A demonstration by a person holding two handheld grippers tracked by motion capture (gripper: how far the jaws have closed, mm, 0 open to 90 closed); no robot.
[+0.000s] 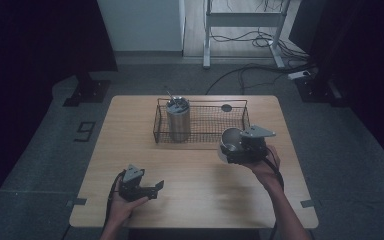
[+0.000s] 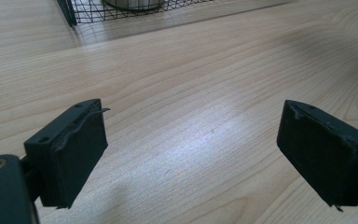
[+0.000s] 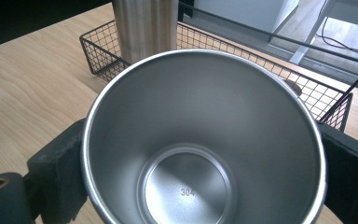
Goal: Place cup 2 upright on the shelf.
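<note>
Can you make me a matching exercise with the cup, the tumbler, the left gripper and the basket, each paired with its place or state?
Things:
1. cup
2. tumbler
3. left gripper
4. basket

Places or states:
A. open, nothing between its jaws
B. standing upright in the basket
C. black wire, at the table's far side
D. clamped in the right gripper

Pairs: 1-D, 2-B, 3-A, 4-C

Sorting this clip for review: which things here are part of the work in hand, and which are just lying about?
In the job:
- steel cup, clamped in the right gripper
- wire basket, just beyond the cup
- tall steel tumbler, standing in the basket

Lying about:
- left gripper, open, nothing between its jaws, over bare table
- small dark round thing behind the basket
- floor cables
</note>
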